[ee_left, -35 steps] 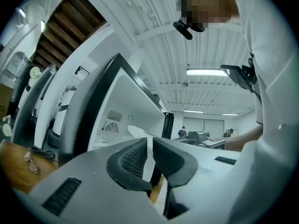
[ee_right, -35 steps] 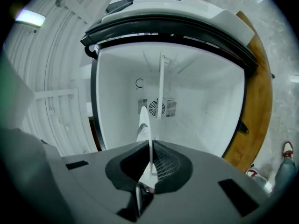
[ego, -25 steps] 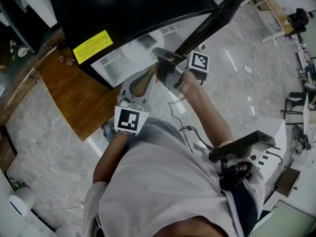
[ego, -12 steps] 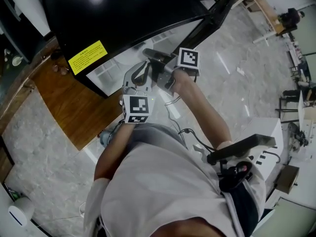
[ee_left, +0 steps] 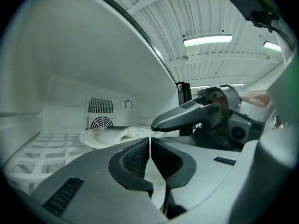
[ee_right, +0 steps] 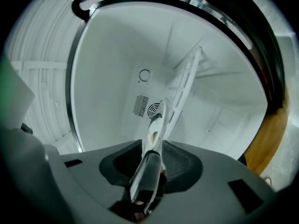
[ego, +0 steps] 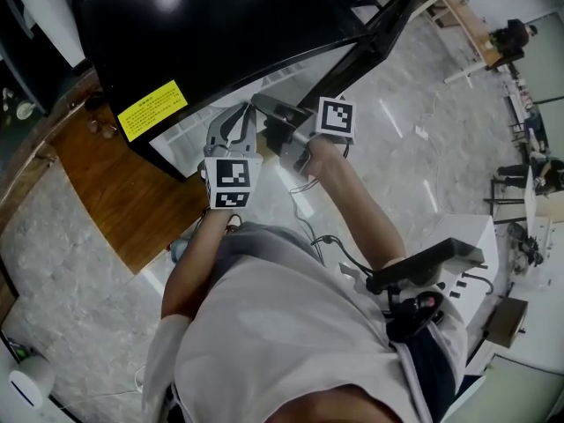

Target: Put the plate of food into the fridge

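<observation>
Left gripper [ee_left: 150, 144] jaws just closing, now pinched together on near rim of plate of food [ee_left: 110, 133], plate lying on white wire shelf [ee_left: 44, 150] inside fridge [ee_left: 70, 55], right gripper [ee_right: 152, 163] jaws just opening, spread either side of plate's edge, pads clear of it.
</observation>
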### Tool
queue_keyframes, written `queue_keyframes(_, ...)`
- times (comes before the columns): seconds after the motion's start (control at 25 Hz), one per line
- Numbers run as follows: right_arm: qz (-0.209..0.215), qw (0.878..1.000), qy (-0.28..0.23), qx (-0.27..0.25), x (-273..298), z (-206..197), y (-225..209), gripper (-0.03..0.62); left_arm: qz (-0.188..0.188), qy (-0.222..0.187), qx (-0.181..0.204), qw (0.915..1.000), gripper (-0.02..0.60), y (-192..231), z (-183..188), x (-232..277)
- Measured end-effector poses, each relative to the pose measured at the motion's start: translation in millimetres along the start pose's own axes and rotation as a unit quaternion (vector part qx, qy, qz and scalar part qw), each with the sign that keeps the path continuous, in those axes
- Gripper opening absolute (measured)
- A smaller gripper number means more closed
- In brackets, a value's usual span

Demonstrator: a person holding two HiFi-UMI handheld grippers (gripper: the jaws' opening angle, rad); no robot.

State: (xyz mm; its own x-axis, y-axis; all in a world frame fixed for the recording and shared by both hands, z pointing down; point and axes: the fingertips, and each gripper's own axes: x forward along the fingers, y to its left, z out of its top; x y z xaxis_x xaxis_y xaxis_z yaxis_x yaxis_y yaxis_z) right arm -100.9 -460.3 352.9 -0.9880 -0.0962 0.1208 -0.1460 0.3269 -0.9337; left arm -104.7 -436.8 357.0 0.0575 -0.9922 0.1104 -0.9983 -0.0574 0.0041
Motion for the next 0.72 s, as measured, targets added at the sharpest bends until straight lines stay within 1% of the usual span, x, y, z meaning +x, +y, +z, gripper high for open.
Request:
queue_keyframes(0.08,0.033,0.997,-0.009,-0.07,0.8,-4.4,21.0,0.114,0.005,0.002,-0.005,1.0,0.029,6.7,1.5,2.8)
queue_keyframes(0.12,0.031,0.993,-0.016,-0.113,0.7,-6.8,28.3,0.08,0.007,0.003,-0.006,1.0,0.029,9.6,3.3,3.0)
queue_keyframes(0.16,0.011,0.987,-0.023,-0.159,-0.1,-8.8,29.9,0.05,0.008,0.003,-0.006,0.9999,0.025,11.3,5.3,2.3)
queue_keyframes(0.2,-0.017,0.978,-0.026,-0.207,-0.4,-10.4,28.0,0.038,0.01,0.005,-0.006,0.9999,0.025,12.3,6.6,1.0)
queue_keyframes(0.24,-0.043,0.965,-0.026,-0.256,0.6,-11.5,25.0,0.034,0.012,0.006,-0.006,0.9999,0.026,12.9,6.5,-1.1)
queue_keyframes(0.28,-0.069,0.95,-0.025,-0.304,2.6,-11.8,21.2,0.031,0.014,0.007,-0.008,0.9998,0.026,13.4,4.8,-4.0)
queue_keyframes(0.36,-0.121,0.911,-0.024,-0.392,7.8,-9.4,12.6,0.031,0.018,0.007,-0.016,0.9997,0.026,15.8,-0.6,-11.8)
queue_keyframes(0.4,-0.142,0.893,-0.026,-0.426,10.8,-7.7,10.4,0.031,0.021,0.006,-0.019,0.9996,0.026,18.3,-2.7,-16.2)
queue_keyframes(0.44,-0.154,0.879,-0.03,-0.45,13.8,-6.8,11.0,0.031,0.026,0.005,-0.021,0.9994,0.026,21.4,-4.1,-21.1)
queue_keyframes(0.48,-0.159,0.869,-0.035,-0.468,16.2,-6.6,14.0,0.031,0.03,0.004,-0.023,0.9993,0.026,24.5,-5.1,-26.7)
queue_keyframes(0.56,-0.159,0.856,-0.048,-0.49,16.8,-8.2,21.9,0.031,0.035,0.002,-0.031,0.9989,0.026,27.5,-6.6,-38.3)
queue_keyframes(0.64,-0.154,0.852,-0.06,-0.497,11.7,-12.2,28.0,0.031,0.037,-0.002,-0.041,0.9984,0.026,26.8,-5.4,-48.9)
queue_keyframes(0.72,-0.146,0.853,-0.07,-0.496,3.0,-19.6,33.7,0.03,0.04,-0.008,-0.049,0.998,0.025,24.2,-1.8,-60.1)
